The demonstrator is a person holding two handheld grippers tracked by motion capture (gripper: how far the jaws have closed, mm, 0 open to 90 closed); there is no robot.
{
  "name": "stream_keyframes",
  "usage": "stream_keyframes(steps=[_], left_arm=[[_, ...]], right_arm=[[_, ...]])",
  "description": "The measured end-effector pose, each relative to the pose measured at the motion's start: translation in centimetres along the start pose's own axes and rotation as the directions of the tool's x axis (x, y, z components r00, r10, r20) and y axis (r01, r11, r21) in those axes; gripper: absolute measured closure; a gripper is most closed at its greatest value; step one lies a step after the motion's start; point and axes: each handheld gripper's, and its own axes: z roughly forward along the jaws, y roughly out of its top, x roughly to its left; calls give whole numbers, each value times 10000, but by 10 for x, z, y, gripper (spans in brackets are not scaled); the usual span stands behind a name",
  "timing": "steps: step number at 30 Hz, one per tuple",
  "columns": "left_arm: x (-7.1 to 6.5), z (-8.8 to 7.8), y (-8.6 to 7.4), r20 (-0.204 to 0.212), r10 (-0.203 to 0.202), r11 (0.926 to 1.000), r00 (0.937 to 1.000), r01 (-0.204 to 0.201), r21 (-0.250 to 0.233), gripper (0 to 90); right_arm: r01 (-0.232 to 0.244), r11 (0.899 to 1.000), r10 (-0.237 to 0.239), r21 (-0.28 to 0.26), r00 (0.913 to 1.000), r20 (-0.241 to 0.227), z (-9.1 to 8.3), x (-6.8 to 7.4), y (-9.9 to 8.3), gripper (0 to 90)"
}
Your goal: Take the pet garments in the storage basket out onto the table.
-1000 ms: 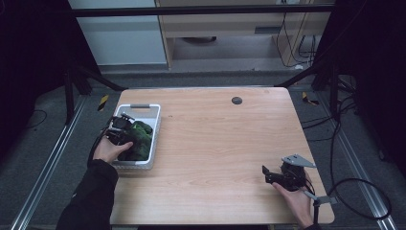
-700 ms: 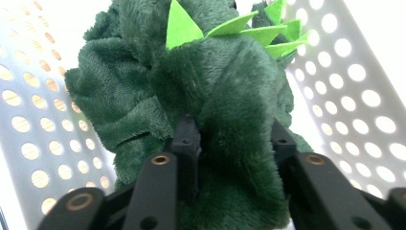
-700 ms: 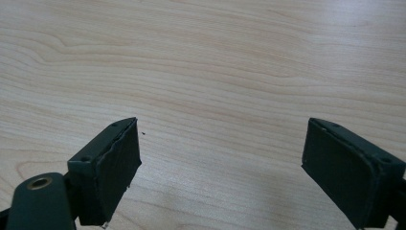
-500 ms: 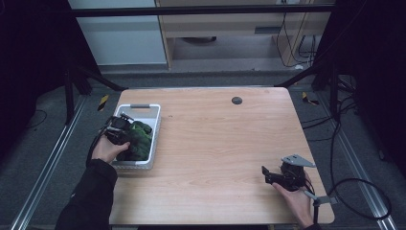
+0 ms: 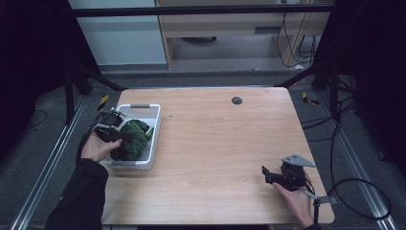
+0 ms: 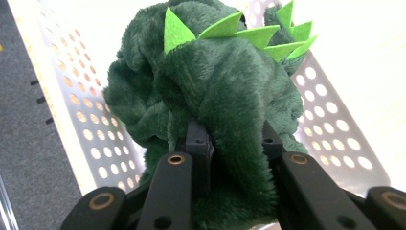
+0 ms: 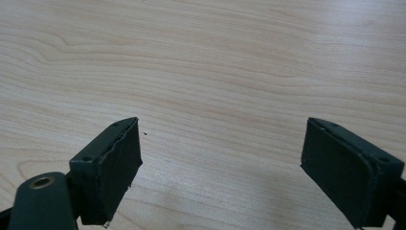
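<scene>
- From the high view, we see the left tool (image 5: 116,136) held over the white basket (image 5: 155,125) at the left edge of the wooden worktop (image 5: 215,143). Its jaws have just been closing, and the dark green plush toy (image 5: 135,139) sits between them, inside the basket.
- In the same view, we see the right tool (image 5: 266,173) in the person's right hand (image 5: 294,201) near the front right corner of the worktop, well apart from the basket.
- In the left gripper view, we see the left tool (image 6: 233,139) clamped on a fold of the plush toy (image 6: 225,81). The fabric bunches between the two black jaws, and light green felt spikes (image 6: 239,31) stand along its top. The perforated wall of the basket (image 6: 91,139) lies behind the toy.
- In the right gripper view, we see the right tool (image 7: 222,158) with its jaws spread wide, nothing between them, above the bare worktop (image 7: 206,62).
</scene>
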Motion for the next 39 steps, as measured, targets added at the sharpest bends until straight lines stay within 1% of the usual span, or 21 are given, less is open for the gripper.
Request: stream_keyframes(steps=[1, 2, 4, 5, 6, 8, 10, 15, 18, 20, 25, 28, 31, 34, 37, 39], left_arm=[[-1, -5, 0, 3, 106, 9999, 9999, -106, -76, 739], [-1, -5, 0, 3, 106, 9999, 9999, -106, -76, 739], [-2, -11, 1, 14, 248, 9995, 9997, -247, -181, 740], [-2, -11, 1, 14, 248, 9995, 9997, -247, -181, 740], [-2, -16, 2, 4, 291, 9992, 9996, -291, -275, 741], [-3, -18, 3, -1, 320, 9990, 9995, -320, -311, 741], [-3, -24, 4, -15, 453, 9981, 9990, -453, -410, 741], [-4, -32, 6, -52, 571, 9968, 9984, -573, -556, 742], [-5, -41, 7, -127, 681, 9956, 9976, -688, -635, 742], [-5, -43, 7, -131, 675, 9953, 9976, -683, -682, 742], [-8, -56, 8, -164, 928, 9923, 9956, -938, -805, 742], [-9, -61, 9, -154, 1093, 9910, 9939, -1102, -767, 742], [-11, -64, 9, -144, 1153, 9902, 9932, -1160, -782, 742], [-14, -70, 11, -25, 1349, 9875, 9908, -1347, -814, 743], [-16, -74, 12, 0, 1431, 9861, 9897, -1425, -853, 743], [-19, -77, 14, 45, 1589, 9839, 9873, -1580, -831, 743]], right_arm=[[32, 10000, -32, -17, 10000, -2, 0, 0, 0, 135], [28, 10000, -28, -23, 10000, -8, 0, 0, 0, 135], [48, 10000, -48, -30, 10000, 7, 0, 0, 0, 135], [49, 10000, -49, -40, 10000, 7, 0, 0, 0, 135], [-10, 10000, 10, -38, 10000, -20, 0, 0, 0, 136], [-7, 10000, 6, -47, 10000, -19, 0, 0, 0, 136], [7, 10000, -7, -34, 10000, -11, 0, 0, 0, 136], [57, 10000, -57, -27, 10000, 17, 0, 0, 0, 137], [6, 10000, -6, 2, 10000, 5, 0, 0, 0, 138], [9, 10000, -9, 7, 10000, 7, 0, 0, 0, 138], [77, 10000, -77, -12, 10000, 32, 0, 0, 0, 138], [88, 10000, -88, -14, 10000, 33, 0, 0, 0, 138], [103, 9999, -103, -11, 9999, 38, 0, 0, 0, 138], [104, 9999, -104, -20, 9999, 43, 0, 0, 0, 138], [98, 9999, -98, -29, 9999, 46, 0, 0, 0, 138], [100, 9999, -100, -31, 9999, 48, 0, 0, 0, 138]])
